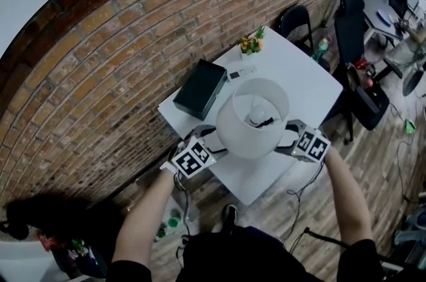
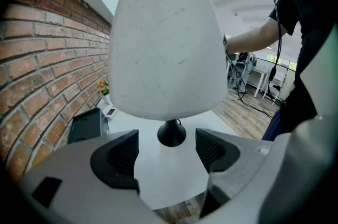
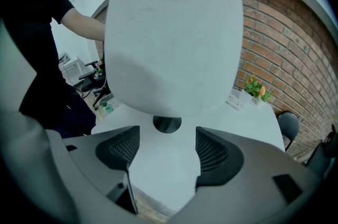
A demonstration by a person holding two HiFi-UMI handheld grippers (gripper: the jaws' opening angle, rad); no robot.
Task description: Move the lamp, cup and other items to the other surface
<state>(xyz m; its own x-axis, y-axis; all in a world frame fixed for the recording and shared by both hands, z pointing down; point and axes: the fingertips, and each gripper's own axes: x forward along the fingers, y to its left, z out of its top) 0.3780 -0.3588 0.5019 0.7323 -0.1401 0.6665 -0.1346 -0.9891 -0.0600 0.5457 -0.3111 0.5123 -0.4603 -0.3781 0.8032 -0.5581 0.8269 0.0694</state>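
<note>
A lamp with a wide white shade (image 1: pixel 253 116) stands near the front of the white table (image 1: pixel 306 84). My left gripper (image 1: pixel 208 143) is at the shade's left and my right gripper (image 1: pixel 293 140) at its right, both low beside it and partly under its rim. In the left gripper view the shade (image 2: pixel 166 43) fills the upper frame. The black lamp base (image 2: pixel 171 133) sits just beyond my open left gripper (image 2: pixel 166 151), untouched. In the right gripper view the black base (image 3: pixel 167 124) likewise lies ahead of my open right gripper (image 3: pixel 162 151), below the shade (image 3: pixel 174 33).
A black box (image 1: pixel 201 88), a small white device (image 1: pixel 241 73) and a little potted plant (image 1: pixel 251 42) sit on the table's far side by the brick wall (image 1: pixel 100 74). Black chairs (image 1: pixel 296 20) and a green bottle (image 1: pixel 321 48) stand beyond the table.
</note>
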